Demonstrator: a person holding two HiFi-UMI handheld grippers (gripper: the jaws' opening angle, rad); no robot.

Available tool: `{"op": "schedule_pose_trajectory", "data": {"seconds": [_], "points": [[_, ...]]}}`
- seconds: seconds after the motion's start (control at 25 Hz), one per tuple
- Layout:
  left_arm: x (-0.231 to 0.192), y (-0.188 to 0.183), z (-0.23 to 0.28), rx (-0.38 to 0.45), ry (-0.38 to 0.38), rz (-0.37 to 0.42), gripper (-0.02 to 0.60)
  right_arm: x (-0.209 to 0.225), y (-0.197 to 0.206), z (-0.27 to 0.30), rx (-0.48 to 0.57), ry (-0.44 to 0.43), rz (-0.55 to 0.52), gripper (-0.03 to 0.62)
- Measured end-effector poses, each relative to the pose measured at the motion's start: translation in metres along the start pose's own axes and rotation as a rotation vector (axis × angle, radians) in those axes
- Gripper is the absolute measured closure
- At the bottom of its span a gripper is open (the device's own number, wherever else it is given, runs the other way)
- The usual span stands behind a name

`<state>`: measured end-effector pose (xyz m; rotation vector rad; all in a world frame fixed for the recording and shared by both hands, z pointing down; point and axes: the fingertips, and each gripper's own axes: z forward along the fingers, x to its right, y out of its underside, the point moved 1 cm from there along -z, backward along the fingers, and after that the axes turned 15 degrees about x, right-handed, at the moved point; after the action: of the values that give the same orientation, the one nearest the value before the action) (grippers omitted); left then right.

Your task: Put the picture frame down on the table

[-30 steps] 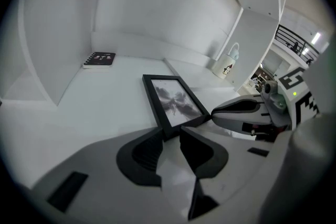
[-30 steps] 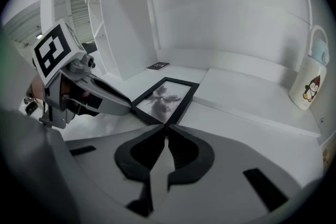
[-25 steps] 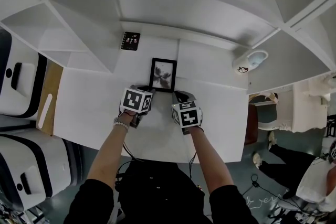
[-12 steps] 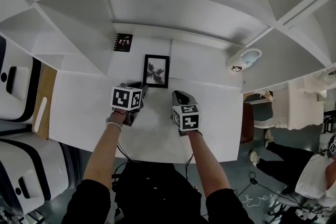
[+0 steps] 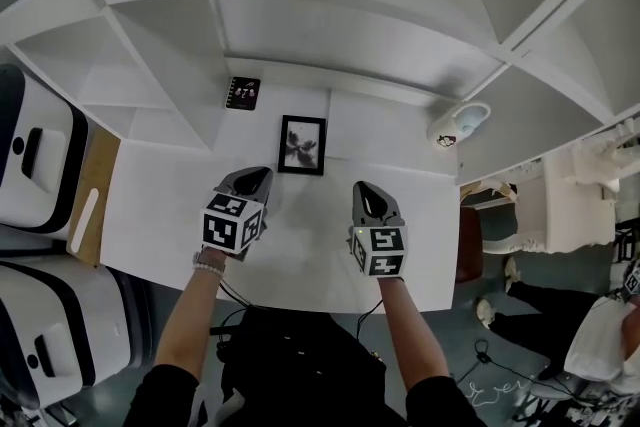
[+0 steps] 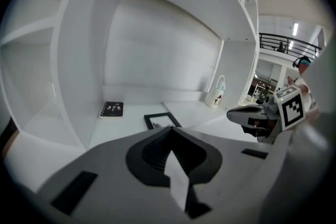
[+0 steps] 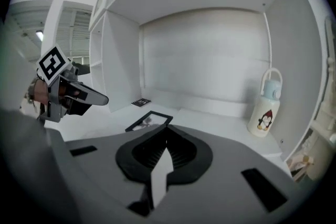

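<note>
A black picture frame [image 5: 302, 145] [image 6: 160, 120] [image 7: 149, 120] lies flat on the white table [image 5: 160, 215], near the back, and nothing touches it. My left gripper [image 5: 252, 177] [image 6: 170, 128] hovers in front of it and to its left. Its jaws have just closed, with nothing between them. To the frame's right and nearer to me, my right gripper [image 5: 368, 195] [image 7: 167, 128] is likewise shut and empty. Both grippers are well above the tabletop and apart from the frame.
A small black notebook [image 5: 243, 92] [image 6: 111, 109] lies at the back left. A white penguin bottle [image 5: 460, 123] [image 7: 264, 107] stands at the back right. White shelves rise behind the table. A wooden board [image 5: 95, 180] lies off the left edge.
Both grippers have risen and drawn back from the frame towards the table's near edge. The left gripper was right at the frame's lower left corner. The frame stays flat.
</note>
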<state>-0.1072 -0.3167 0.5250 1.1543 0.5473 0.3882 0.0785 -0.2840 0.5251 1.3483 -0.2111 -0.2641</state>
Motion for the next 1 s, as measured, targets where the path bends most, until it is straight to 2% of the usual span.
{"op": "schedule_pose_trajectory", "data": {"seconds": [0.2, 0.36, 0.6, 0.84, 1.0], "points": [[0.024, -0.045, -0.028, 0.107, 0.026, 0.159, 0.580, -0.015, -0.047, -0.021, 0.117, -0.022, -0.055, 0.592], [0.050, -0.079, -0.050, 0.201, 0.042, 0.227, 0.580, -0.031, -0.076, -0.044, 0.194, -0.050, -0.065, 0.592], [0.082, -0.121, -0.084, 0.315, 0.072, 0.268, 0.580, -0.043, -0.108, -0.080, 0.278, -0.043, -0.100, 0.592], [0.101, -0.133, -0.112, 0.349, 0.072, 0.278, 0.580, -0.047, -0.135, -0.104, 0.346, -0.015, -0.090, 0.592], [0.105, -0.141, -0.133, 0.366, 0.028, 0.265, 0.580, -0.051, -0.163, -0.112, 0.414, -0.010, -0.081, 0.592]]}}
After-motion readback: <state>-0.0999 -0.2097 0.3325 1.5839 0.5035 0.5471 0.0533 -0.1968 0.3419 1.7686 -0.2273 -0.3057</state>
